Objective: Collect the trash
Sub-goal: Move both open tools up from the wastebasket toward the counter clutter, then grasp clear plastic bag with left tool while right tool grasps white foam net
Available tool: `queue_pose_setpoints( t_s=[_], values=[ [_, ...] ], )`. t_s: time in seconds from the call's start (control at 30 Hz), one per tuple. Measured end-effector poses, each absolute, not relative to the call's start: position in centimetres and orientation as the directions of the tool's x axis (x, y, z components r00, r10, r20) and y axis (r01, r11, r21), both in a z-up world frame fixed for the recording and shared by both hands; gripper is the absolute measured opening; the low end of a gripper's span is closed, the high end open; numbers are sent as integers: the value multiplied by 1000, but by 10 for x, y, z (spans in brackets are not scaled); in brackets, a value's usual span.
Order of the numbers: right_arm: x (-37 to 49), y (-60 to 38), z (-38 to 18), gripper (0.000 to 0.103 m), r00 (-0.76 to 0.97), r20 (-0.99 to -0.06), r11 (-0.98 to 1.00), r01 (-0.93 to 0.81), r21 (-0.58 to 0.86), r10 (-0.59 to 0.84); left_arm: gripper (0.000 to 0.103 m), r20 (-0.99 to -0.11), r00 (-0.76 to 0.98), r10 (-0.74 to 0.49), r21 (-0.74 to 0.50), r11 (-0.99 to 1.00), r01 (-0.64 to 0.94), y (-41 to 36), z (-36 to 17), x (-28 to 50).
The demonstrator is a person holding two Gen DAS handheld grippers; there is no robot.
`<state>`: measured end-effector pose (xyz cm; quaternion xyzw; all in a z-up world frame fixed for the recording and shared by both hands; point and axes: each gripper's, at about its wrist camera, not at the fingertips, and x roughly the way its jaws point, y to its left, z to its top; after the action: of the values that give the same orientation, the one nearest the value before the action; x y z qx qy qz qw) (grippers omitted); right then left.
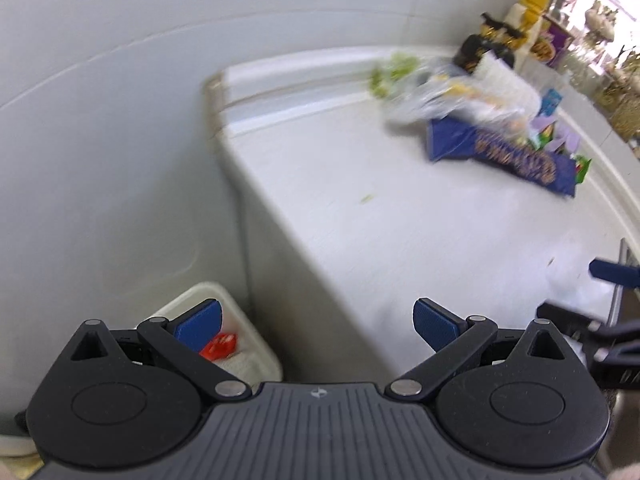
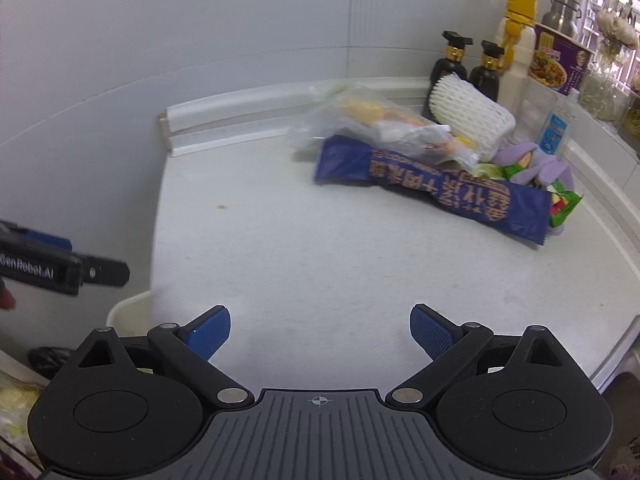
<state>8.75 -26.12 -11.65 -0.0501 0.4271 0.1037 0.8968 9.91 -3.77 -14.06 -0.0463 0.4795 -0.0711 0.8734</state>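
1. Both claws, left claw [image 1: 318, 326] and right claw [image 2: 320, 332], are held wide open and empty.
2. The step in hand is judged to be the approach: the trash pile [image 2: 432, 160] lies on the desk [image 2: 320, 264], ahead and right of the right claw.
3. Next, the blue wrapper [image 2: 440, 188] should be reached and gripped.

Surfaces: mostly plastic film and foam trash on a matt speckled counter.

Counter [image 2: 340, 264] looks matt, finely speckled, stone-like; wall [image 2: 200, 40] smooth, slight sheen. Blue wrapper [image 2: 432, 190] is glossy crinkled plastic film with gold print. Clear bag [image 2: 360, 120] is thin transparent film, wrinkled. Foam net [image 2: 468, 112] is white, ribbed, soft-looking. Two dark bottles [image 2: 450, 64] are glossy with gold collars. Flask [image 2: 562, 10] is brushed metal. Bin [image 1: 256, 344] is smooth cream plastic. Left gripper [image 1: 318, 326] and right gripper [image 2: 320, 330]: matt black plastic arms, ribbed grey body, metal pivot pins, blue textured pads [image 2: 432, 332].
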Motion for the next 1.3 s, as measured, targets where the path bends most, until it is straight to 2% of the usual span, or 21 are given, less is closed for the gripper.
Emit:
queue_pose_setpoints(
  t_s=[0.33,0.47,0.67,0.97,1.03,1.13,1.3],
  values=[
    [128,-317,-130,98,648,-753,966,-250,-66,117,102,-774,592,-225,-173,974,145,-98,-140,153],
    [148,-331,-131,98,670,-735,960,-262,-100,106,102,-729,648,-221,-137,974,179,-117,-134,171],
    [172,-343,-133,98,691,-714,951,-283,-123,113,102,-714,645,-272,-142,959,247,-137,-122,197],
    [212,-359,-114,98,741,-654,963,-260,-71,152,98,-626,686,-371,-147,920,364,-158,-107,223],
    [224,-363,-108,98,752,-639,967,-251,-48,163,95,-633,675,-379,-158,917,367,-159,-109,233],
    [243,-369,-104,98,760,-625,971,-239,-14,178,85,-658,654,-374,-185,922,341,-158,-116,246],
    [280,-371,-109,98,761,-627,972,-233,-24,167,57,-716,591,-372,-269,928,259,-146,-131,263]
  ],
)
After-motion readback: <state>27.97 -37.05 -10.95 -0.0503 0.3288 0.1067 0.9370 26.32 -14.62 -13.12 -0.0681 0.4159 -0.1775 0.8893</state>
